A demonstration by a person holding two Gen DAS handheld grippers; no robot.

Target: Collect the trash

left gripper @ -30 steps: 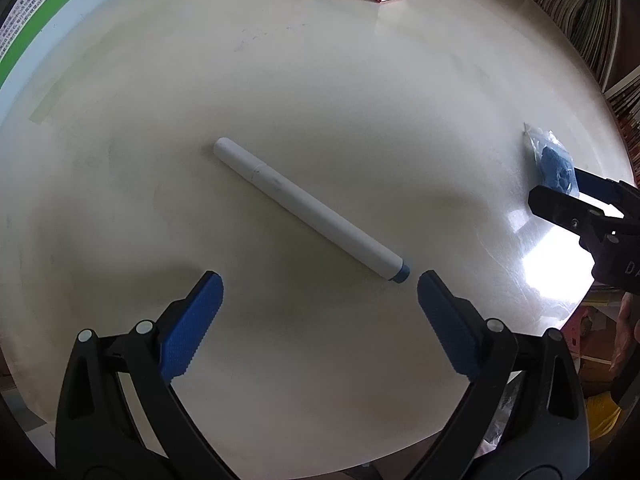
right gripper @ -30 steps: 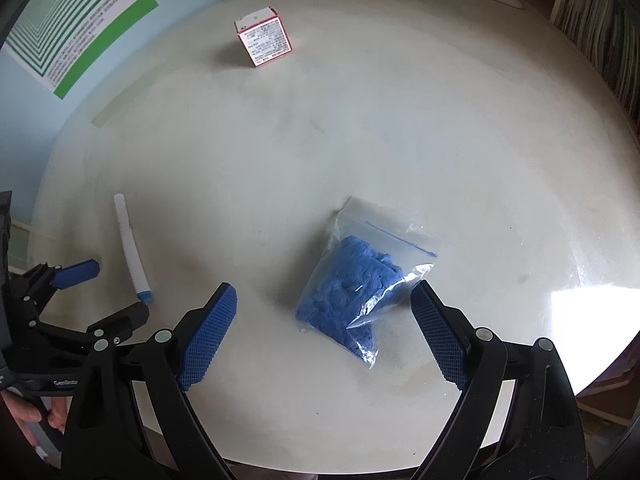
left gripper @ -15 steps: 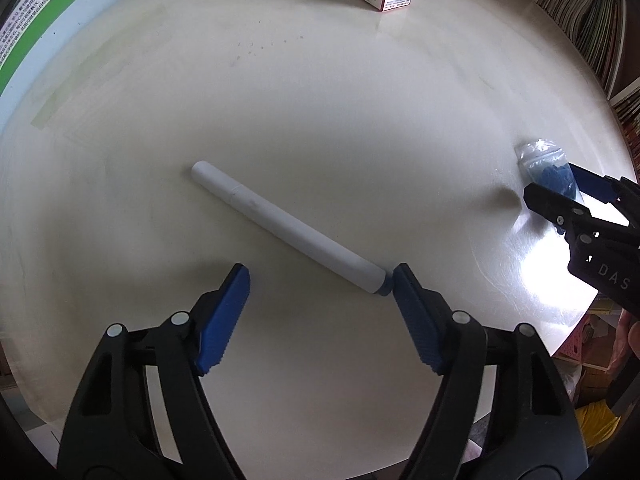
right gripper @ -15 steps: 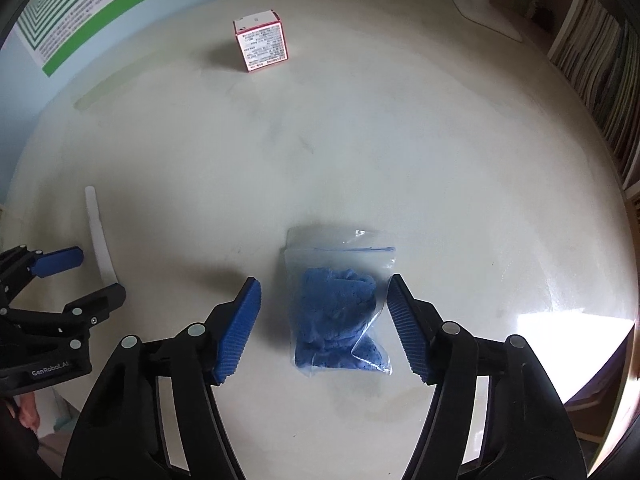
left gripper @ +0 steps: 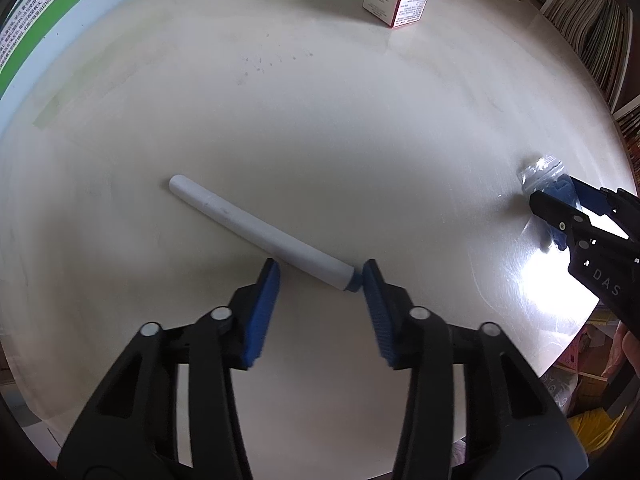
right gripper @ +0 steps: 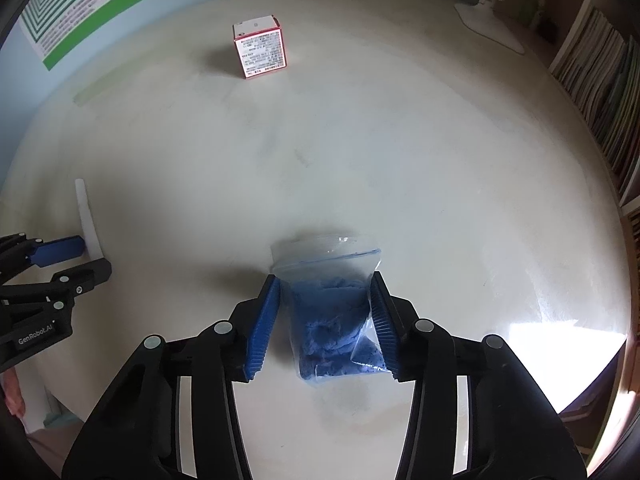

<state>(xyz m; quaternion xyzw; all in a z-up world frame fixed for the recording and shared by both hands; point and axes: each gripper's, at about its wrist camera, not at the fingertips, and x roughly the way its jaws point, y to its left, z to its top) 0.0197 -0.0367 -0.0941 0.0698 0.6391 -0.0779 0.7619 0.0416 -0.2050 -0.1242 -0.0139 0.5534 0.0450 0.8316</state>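
A: Item one, left gripper point(left gripper: 320, 276). State?

B: Jaws part-spread, straddling the near, blue-tipped end of the white marker point(left gripper: 260, 234). The right pad looks to touch the blue tip; the left pad sits just beside the barrel, a gap showing. Not clamped.

A: Reason for that placement?

B: Judged: the marker lies flat and diagonal on the surface point(left gripper: 360, 120), so the gripper comes in low along the surface from the near edge and takes it by the end closest to it.

A: Item two, right gripper point(right gripper: 324, 312)?

B: Jaws part-spread around the clear zip bag point(right gripper: 330, 280) of blue material. The right pad presses the plastic; the left pad is just beside it. Whether it bears any load, cannot tell.

A: Why held there?

B: Judged: the bag is soft and slumped, so the pads bracket its bulky middle, leaving the zip end pointing far.

A: Pose of both?

B: Both low, angled forward and down over the near edge, marker at left, bag at right, well apart.

A: Remaining stock?

B: One red-and-white box point(right gripper: 260, 52), far on the surface, untouched. Striped poster point(right gripper: 84, 8) on the far-left wall; shelved books point(right gripper: 600, 80) at right.
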